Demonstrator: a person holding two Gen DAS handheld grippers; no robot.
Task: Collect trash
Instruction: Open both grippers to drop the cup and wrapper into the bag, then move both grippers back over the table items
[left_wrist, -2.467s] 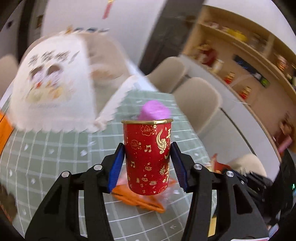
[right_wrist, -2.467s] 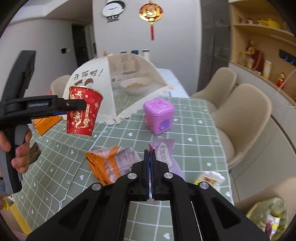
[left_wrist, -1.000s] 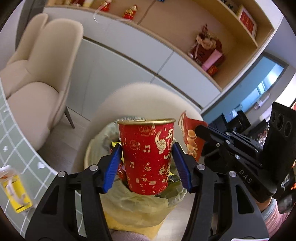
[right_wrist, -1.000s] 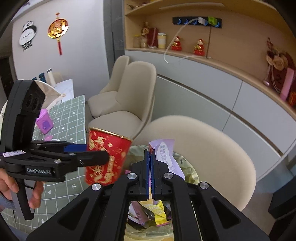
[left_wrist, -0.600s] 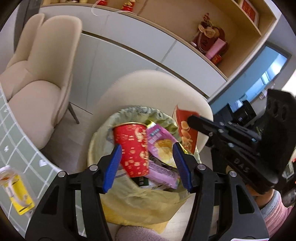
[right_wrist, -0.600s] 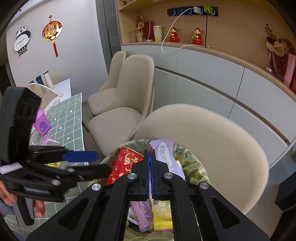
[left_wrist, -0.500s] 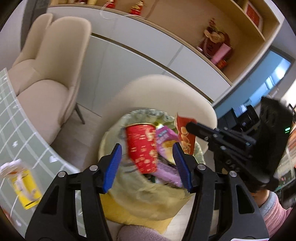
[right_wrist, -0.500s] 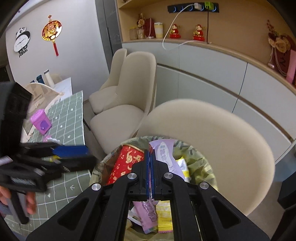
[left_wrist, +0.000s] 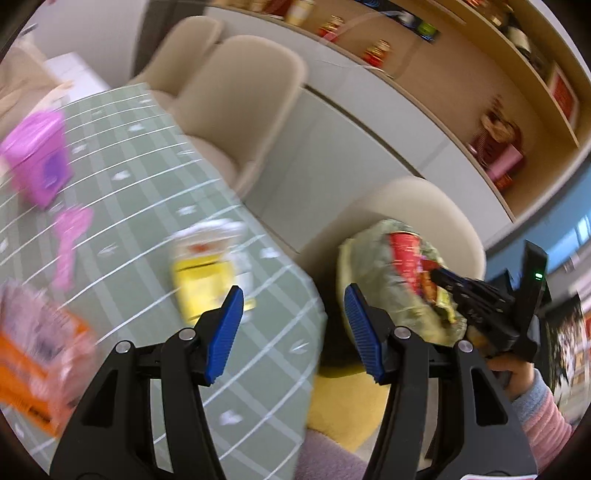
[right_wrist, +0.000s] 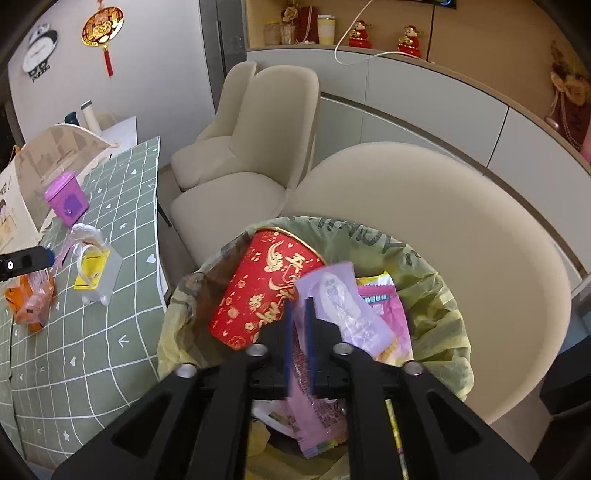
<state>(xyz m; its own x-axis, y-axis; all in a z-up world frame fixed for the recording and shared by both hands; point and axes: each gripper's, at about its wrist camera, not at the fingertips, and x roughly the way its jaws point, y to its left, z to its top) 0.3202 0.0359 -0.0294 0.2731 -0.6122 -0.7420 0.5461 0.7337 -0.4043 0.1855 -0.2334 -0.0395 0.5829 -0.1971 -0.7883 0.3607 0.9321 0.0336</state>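
My left gripper (left_wrist: 293, 325) gapes empty over the table (left_wrist: 155, 206). My right gripper (right_wrist: 299, 314), slightly parted, straddles a crinkly purple wrapper (right_wrist: 341, 306) above the bin (right_wrist: 436, 295), beside the glossy red cup (right_wrist: 264, 291).

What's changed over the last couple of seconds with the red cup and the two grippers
The left gripper let go of the red cup, which now lies in the trash bin, then swung back toward the table, jaws open. The right gripper has parted slightly, freeing the purple wrapper over the bin. The table's litter stayed put.
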